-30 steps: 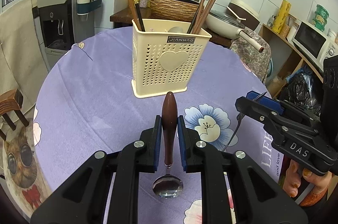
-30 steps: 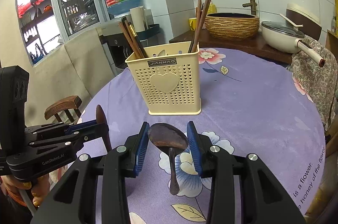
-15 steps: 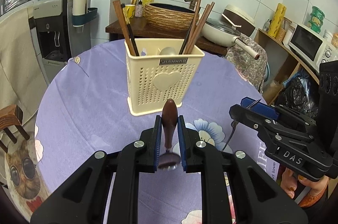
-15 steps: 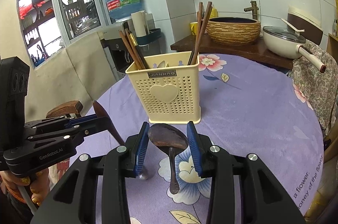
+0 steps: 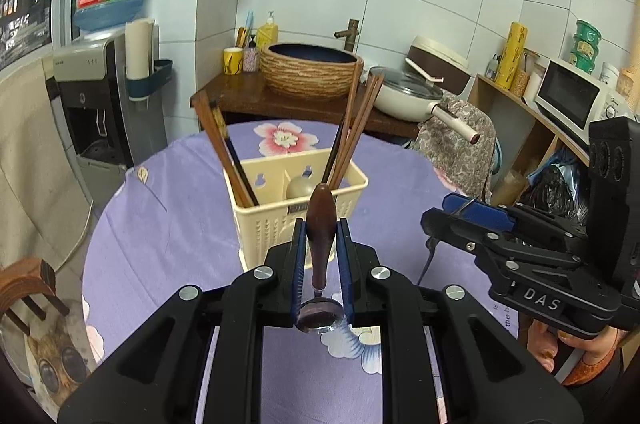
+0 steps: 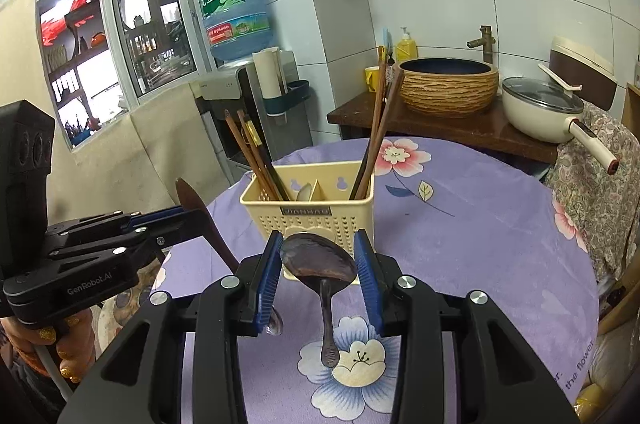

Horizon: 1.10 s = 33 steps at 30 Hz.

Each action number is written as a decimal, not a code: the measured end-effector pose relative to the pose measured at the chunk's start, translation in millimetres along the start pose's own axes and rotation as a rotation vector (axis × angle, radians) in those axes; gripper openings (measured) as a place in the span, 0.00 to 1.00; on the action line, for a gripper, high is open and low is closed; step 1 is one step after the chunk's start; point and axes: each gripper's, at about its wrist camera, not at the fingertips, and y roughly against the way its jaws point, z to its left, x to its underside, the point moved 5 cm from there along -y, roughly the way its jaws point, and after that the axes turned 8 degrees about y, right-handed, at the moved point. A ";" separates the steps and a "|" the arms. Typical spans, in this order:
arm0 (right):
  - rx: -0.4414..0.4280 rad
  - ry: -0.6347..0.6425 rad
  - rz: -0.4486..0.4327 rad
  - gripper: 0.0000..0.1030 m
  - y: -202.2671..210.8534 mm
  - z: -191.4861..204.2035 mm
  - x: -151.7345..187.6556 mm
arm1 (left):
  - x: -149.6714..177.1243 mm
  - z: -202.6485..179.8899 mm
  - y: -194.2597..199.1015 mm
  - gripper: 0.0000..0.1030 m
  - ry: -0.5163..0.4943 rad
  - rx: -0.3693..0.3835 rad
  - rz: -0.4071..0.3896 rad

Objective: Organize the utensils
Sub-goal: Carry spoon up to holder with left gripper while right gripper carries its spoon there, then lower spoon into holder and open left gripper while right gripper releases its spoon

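A cream perforated utensil holder stands on the purple floral table, with chopsticks leaning in both compartments and a pale spoon inside. My left gripper is shut on the brown handle of a metal spoon, whose bowl hangs down toward me; it is held in the air just before the holder. My right gripper is shut on the bowl of a dark wooden spoon, handle hanging down, also raised in front of the holder. Each gripper shows in the other's view, the left gripper and the right gripper.
The round table has a purple flowered cloth. Behind it stand a wooden counter with a woven basin, a white pan and a water dispenser. A wooden stool sits at the left. A person's hands hold the gripper handles.
Both grippers have risen with their spoons, lifting them off the table. The holder now sits lower in both views, and its open top and compartments show.
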 end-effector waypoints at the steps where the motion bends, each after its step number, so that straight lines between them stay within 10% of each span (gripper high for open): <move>1: -0.006 0.000 -0.009 0.35 1.7 -0.1 -6.7 | -7.8 -1.6 3.9 0.15 -0.002 0.006 -0.010; 17: 0.079 -0.008 -0.125 0.35 -25.3 -14.1 -124.0 | -134.4 -3.8 13.0 0.15 0.031 -0.070 -0.133; 33: 0.134 -0.015 -0.071 0.35 -99.3 -21.3 -55.7 | -72.8 45.8 -87.1 0.15 0.109 -0.144 0.028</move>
